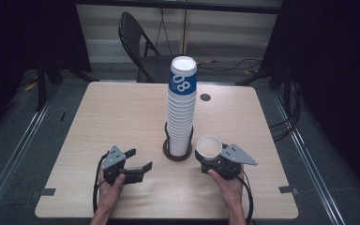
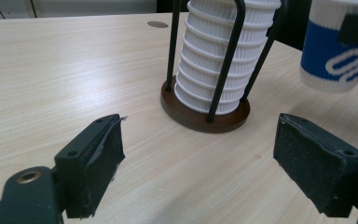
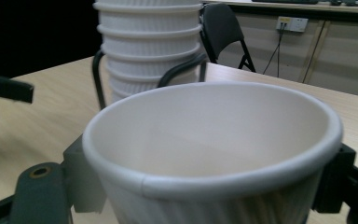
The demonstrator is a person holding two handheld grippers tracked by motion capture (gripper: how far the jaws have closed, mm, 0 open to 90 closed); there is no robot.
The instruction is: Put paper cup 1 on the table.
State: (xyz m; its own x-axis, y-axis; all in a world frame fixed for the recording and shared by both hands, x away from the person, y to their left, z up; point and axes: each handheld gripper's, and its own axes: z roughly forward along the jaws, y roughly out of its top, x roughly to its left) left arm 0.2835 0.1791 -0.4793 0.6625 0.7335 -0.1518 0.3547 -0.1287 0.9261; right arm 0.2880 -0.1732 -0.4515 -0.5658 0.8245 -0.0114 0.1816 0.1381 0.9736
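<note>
The right gripper (image 1: 214, 159) is clamped on a single paper cup (image 1: 209, 146), held upright at four o'clock from the cup stack (image 1: 182, 105) in its holder (image 1: 177, 153). The left gripper (image 1: 138, 161), jaws apart and empty, waits at eight o'clock. Judging by this, the cup next needs setting down on the table (image 1: 122, 112).

The tall cup stack (image 1: 182, 108) in its wire holder (image 1: 177, 152) stands mid-table (image 1: 122, 112), the one obstacle between the two grippers. Bare wood lies open to its left, far side and near edge. The left gripper (image 1: 138, 160), jaws apart, has free table ahead up to the holder's base. The right gripper (image 1: 211, 157), just beside the holder, carries a cup (image 1: 209, 146) that crowds that gap.
</note>
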